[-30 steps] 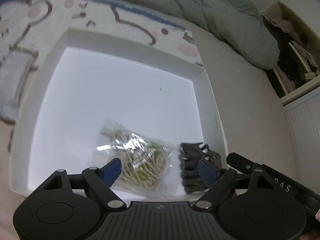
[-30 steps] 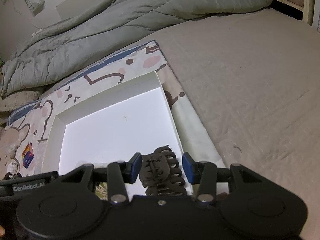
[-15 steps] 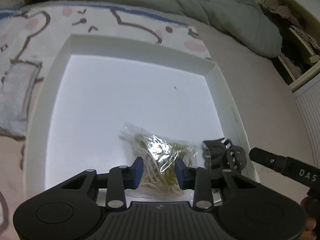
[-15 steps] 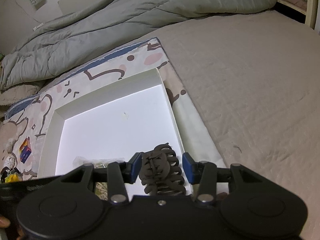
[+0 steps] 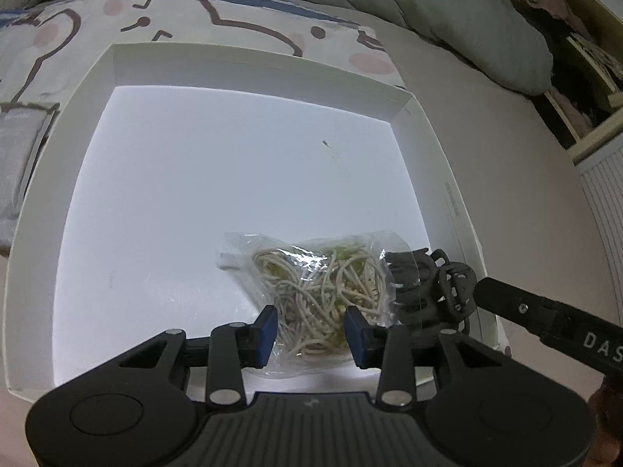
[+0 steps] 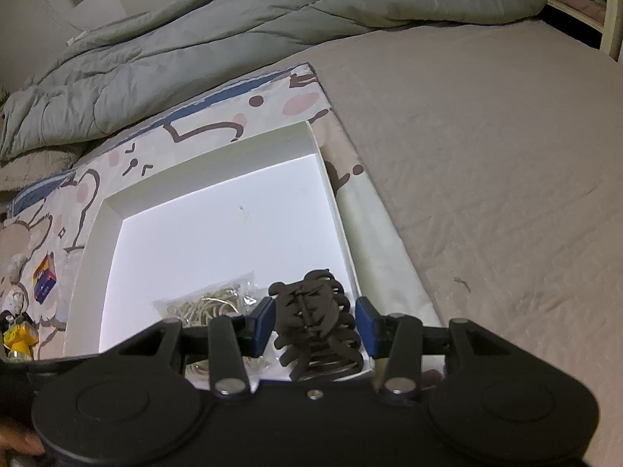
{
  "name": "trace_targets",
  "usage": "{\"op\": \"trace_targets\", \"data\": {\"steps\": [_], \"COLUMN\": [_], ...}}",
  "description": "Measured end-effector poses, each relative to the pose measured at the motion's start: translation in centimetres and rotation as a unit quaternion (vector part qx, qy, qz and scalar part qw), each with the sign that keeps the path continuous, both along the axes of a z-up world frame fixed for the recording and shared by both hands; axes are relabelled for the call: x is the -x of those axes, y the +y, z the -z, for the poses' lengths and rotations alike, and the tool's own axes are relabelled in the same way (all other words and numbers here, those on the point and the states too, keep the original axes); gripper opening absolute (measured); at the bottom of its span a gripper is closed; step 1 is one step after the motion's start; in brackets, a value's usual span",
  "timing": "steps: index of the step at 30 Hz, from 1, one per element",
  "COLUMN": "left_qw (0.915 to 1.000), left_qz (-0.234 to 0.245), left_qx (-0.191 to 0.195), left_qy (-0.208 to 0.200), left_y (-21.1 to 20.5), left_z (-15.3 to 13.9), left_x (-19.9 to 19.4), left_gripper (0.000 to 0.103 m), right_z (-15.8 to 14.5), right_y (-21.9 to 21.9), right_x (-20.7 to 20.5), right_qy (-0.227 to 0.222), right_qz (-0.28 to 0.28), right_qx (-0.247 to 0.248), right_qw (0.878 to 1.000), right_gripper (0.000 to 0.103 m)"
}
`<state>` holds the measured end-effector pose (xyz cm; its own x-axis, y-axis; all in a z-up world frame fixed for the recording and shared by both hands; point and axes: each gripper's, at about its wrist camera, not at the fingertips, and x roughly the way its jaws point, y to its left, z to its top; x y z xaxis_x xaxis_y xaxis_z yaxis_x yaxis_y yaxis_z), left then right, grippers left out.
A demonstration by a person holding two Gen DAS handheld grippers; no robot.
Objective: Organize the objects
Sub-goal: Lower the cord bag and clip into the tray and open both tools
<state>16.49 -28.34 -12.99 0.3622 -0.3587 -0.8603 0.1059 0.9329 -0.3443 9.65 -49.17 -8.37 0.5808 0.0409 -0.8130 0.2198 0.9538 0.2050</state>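
A clear bag of beige rubber bands (image 5: pixel 323 284) lies at the near right of a white box (image 5: pixel 249 66). My left gripper (image 5: pixel 311 330) is closed on the bag's near end, its blue pads pressing both sides. A dark brown claw hair clip (image 5: pixel 428 288) lies beside the bag, in the box's near right corner. In the right wrist view the clip (image 6: pixel 315 323) sits between my right gripper's (image 6: pixel 315 325) blue pads with small gaps on both sides; the jaws stand open around it. The bag (image 6: pixel 210 303) shows left of it in the box (image 6: pixel 218 144).
The box rests on a cartoon-print cloth (image 6: pixel 202 124) on a beige bed (image 6: pixel 486 163). A grey duvet (image 6: pixel 253 27) is bunched at the back. A small colourful box (image 6: pixel 44 278) and a yellow object (image 6: pixel 17 336) lie left of the box. A shelf (image 5: pixel 576 58) stands at far right.
My left gripper closed from wide open onto the bag of rubber bands. My right gripper's jaws widened and let go of the hair clip, which now rests in the box.
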Motion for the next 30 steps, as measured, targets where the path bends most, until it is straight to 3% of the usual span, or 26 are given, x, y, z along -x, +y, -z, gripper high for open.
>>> {"op": "trace_targets", "data": {"steps": [8,16,21,30], "left_qw": [0.9986,0.9963,0.9946,0.9893], "left_qz": [0.029,0.044,0.032,0.04], "left_qx": [-0.035,-0.052,-0.061,-0.088], "left_qy": [-0.026,-0.053,-0.077,-0.109], "left_y": [1.1,3.1,4.9,6.9], "left_z": [-2.4,-4.8,-6.7,-8.7], "left_x": [0.3,1.8,3.2,5.1], "left_gripper": [0.041,0.059,0.085,0.099], "right_z": [-1.1,-3.0,-4.2,-5.8], "right_y": [0.8,2.8,4.4,5.7], "right_x": [0.5,1.8,2.8,4.7], "right_qy": [-0.015,-0.029,-0.032,-0.05], "right_qz": [-0.005,-0.022,-0.019,-0.008], "right_qx": [0.008,0.022,0.043,0.064], "right_qw": [1.0,0.999,0.998,0.997], "right_gripper": [0.047,0.05,0.058,0.071]}}
